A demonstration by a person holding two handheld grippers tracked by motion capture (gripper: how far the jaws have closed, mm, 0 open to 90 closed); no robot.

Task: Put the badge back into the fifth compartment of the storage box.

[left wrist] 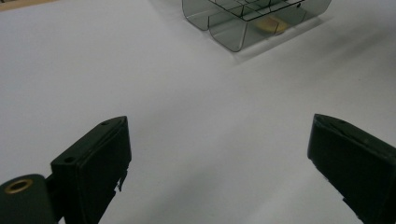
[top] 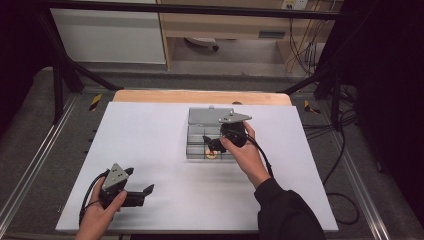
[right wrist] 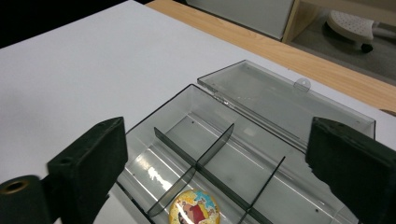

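At the table's near left corner I see my left gripper (top: pixel 141 192) resting low in the hand, its jaws spread wide with nothing between them, pointing across bare white table (top: pixel 150 145) toward the box.

Right of the table's middle, toward the far edge, sits a clear plastic compartment box (top: pixel 197 137), its hinged lid (right wrist: pixel 285 100) folded flat open on the far side. Thin dividers split it into cells. A round badge with a colourful cartoon print (right wrist: pixel 194 208) lies flat in a cell along the box's near side.

My right gripper (top: pixel 209 144) hovers directly over that near side of the box. Its jaws stand wide apart and hold nothing. In the right gripper view, the badge lies just below and between the jaws, slightly left of centre.

I judge the right gripper far nearer: the badge lies straight beneath it, while the left gripper is well apart from the box.
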